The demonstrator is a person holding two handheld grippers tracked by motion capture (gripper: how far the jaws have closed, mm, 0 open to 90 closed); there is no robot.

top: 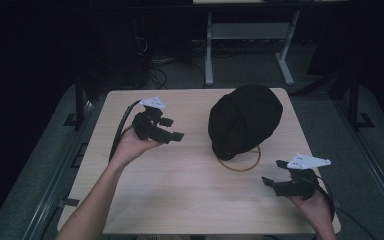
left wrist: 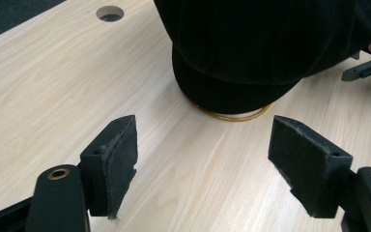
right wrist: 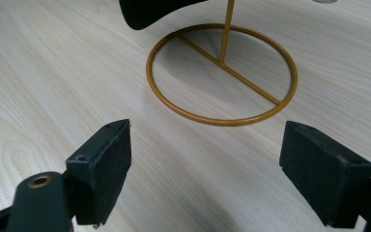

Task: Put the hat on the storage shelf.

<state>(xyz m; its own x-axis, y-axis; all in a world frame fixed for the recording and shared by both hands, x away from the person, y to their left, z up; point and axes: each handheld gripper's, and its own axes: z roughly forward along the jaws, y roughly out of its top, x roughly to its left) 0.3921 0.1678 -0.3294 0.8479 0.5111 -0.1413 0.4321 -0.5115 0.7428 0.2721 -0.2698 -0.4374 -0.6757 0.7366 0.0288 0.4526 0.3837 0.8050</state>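
A black fabric cap [top: 245, 120] with a short brim is seen resting on a slim gold-coloured wire stand [top: 240, 162] — a ring base on the pale wooden worktop [top: 180, 175] with an upright rod at its centre. Cap and stand sit to the right of the middle, towards the far edge; from the high view only the near arc of the ring is left uncovered by the cap.

The left gripper [top: 172, 129] is held above the worktop at the left, aimed towards the cap, and its fingers [left wrist: 118, 157] are spread wide with nothing between them. In the left gripper view the cap's brim and the ring beneath it are framed just beyond the pads. The right gripper [top: 275, 172] is held low at the near right, close to the stand's base, its fingers [right wrist: 107, 166] likewise wide and empty; the gold ring and rod lie straight ahead of them.

The step in hand is judged to be the approach — neither gripper touches cap or stand. The next move would seem to call for the left fingers to be brought over the brim or soft crown edge and closed on the fabric, while the light stand may need to be steadied at its ring or rod, lest it tip as the cap is lifted.
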